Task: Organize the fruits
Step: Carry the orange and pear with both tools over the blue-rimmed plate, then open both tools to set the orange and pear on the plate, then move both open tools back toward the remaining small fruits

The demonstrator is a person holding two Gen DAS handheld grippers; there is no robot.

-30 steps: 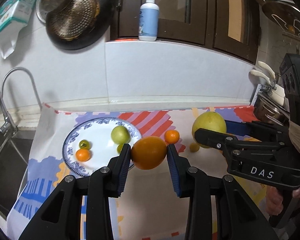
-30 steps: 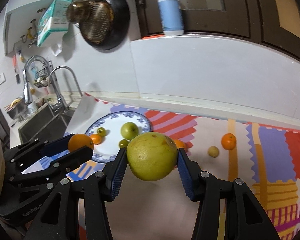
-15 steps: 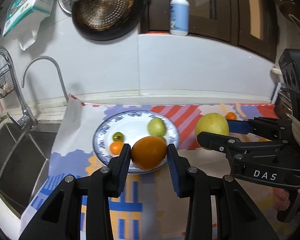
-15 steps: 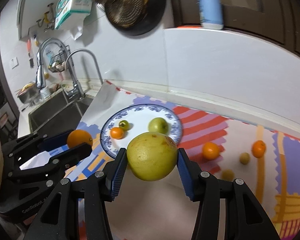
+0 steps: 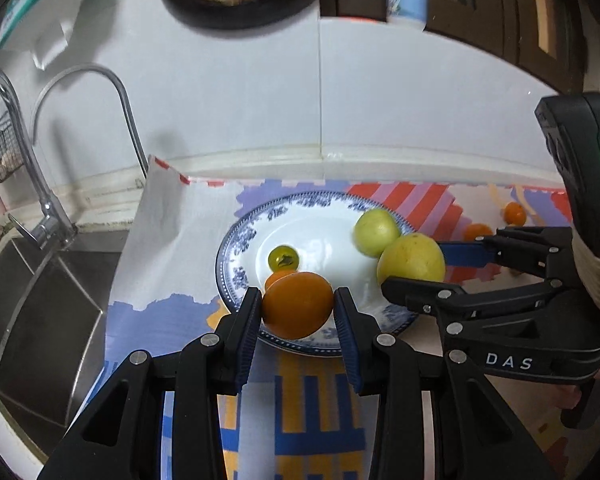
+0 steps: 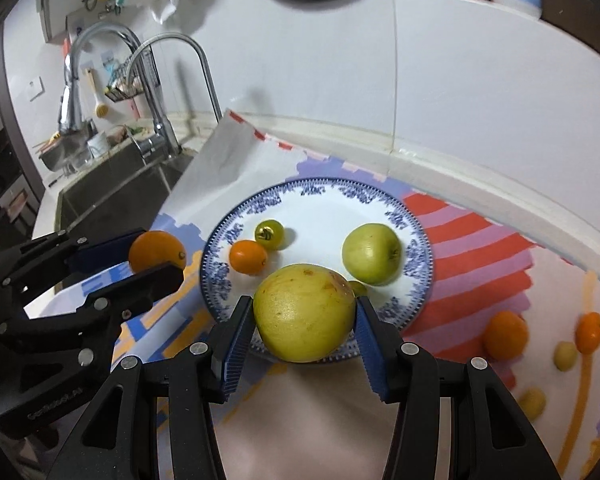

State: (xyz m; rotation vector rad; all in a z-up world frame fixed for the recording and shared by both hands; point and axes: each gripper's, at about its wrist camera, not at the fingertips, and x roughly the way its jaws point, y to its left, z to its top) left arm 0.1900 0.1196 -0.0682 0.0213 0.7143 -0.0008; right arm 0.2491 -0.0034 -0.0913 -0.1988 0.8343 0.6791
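My left gripper (image 5: pixel 296 310) is shut on an orange (image 5: pixel 298 305) and holds it over the near rim of a blue-and-white plate (image 5: pixel 324 208). My right gripper (image 6: pixel 305 314) is shut on a large yellow fruit (image 6: pixel 304 312), also over the plate's (image 6: pixel 320 192) near edge. On the plate lie a green apple (image 6: pixel 371 253), a small green fruit (image 6: pixel 269 233) and a small orange fruit (image 6: pixel 248 256). The right gripper with the yellow fruit (image 5: pixel 412 258) shows in the left wrist view, and the left gripper with its orange (image 6: pixel 156 250) shows in the right wrist view.
Two small oranges (image 6: pixel 504 335) (image 6: pixel 589 332) and two small yellow fruits (image 6: pixel 565 356) lie on the colourful mat (image 6: pixel 480 248) right of the plate. A sink (image 6: pixel 112 200) with taps (image 6: pixel 160 80) lies left. A white wall stands behind, with a pan hanging above.
Both grippers have moved left and closer to the plate, each still holding its fruit. The plate now lies directly under the fingertips.
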